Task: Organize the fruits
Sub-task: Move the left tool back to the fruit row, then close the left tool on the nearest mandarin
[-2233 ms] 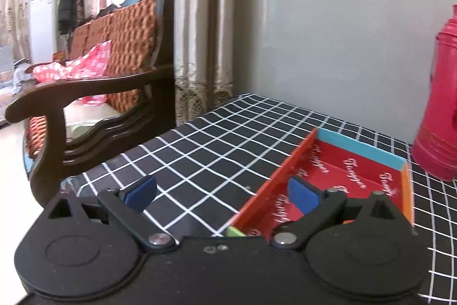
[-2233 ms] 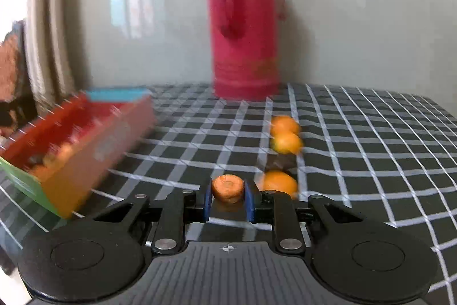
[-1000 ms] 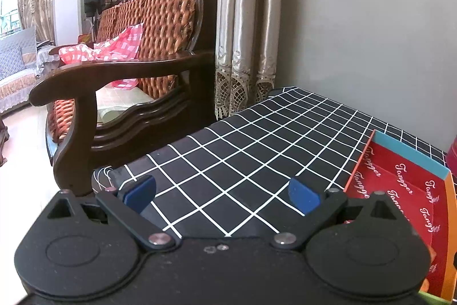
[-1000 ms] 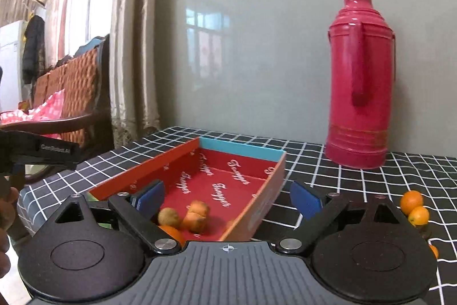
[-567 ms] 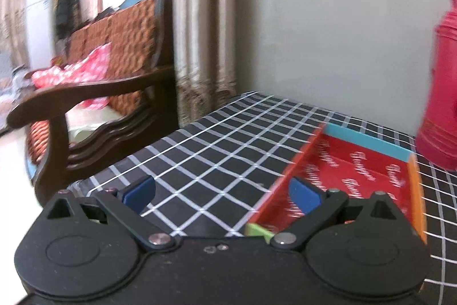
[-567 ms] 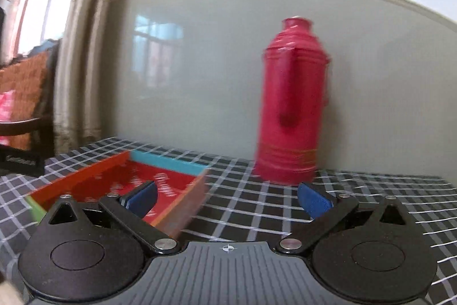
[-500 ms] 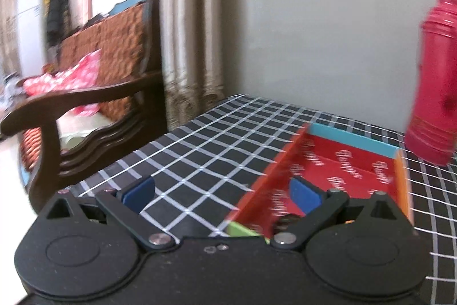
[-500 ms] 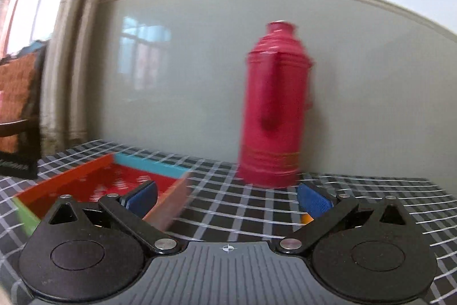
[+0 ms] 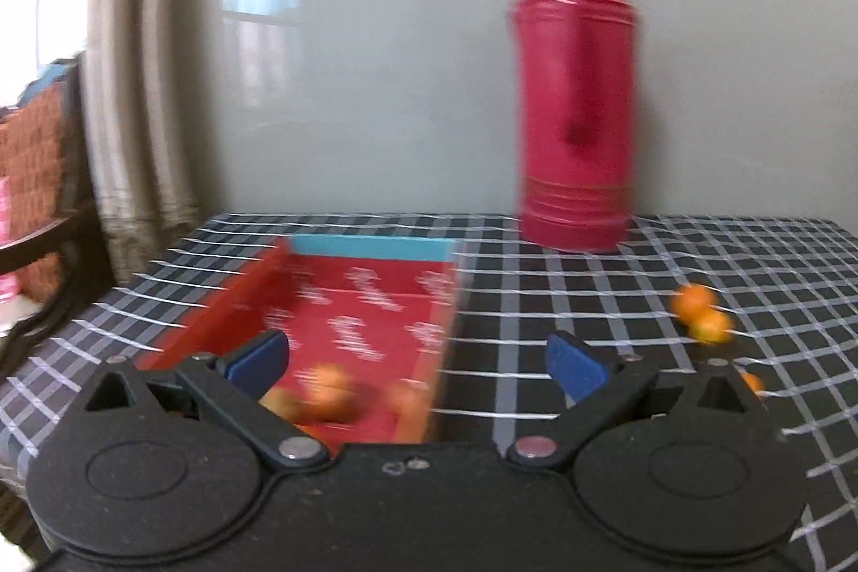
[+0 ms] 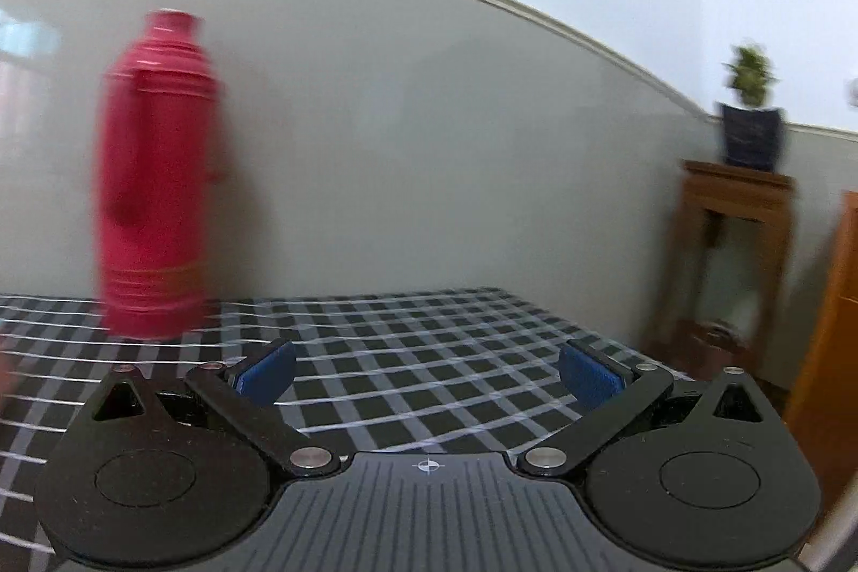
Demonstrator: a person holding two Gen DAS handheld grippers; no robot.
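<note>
In the left wrist view, a red cardboard tray (image 9: 375, 304) with a blue far wall lies on the checked tablecloth. Several small orange fruits (image 9: 330, 398) lie at its near end. Loose oranges (image 9: 702, 312) lie on the cloth to the right, with another (image 9: 751, 381) nearer. My left gripper (image 9: 415, 360) is open and empty, above the tray's near right corner. My right gripper (image 10: 426, 376) is open and empty above bare cloth; no fruit shows in its view.
A tall red thermos (image 9: 576, 105) stands at the back by the wall, also in the right wrist view (image 10: 155, 180). A wooden chair (image 9: 37, 197) is left of the table. A wooden stand (image 10: 724, 250) with a potted plant (image 10: 751, 111) is beyond the table's right edge.
Both grippers have swung to the right. The left view now takes in the tray, thermos and loose oranges; the tray has left the right view. The right gripper held a fruit 2.2 s ago and is now open.
</note>
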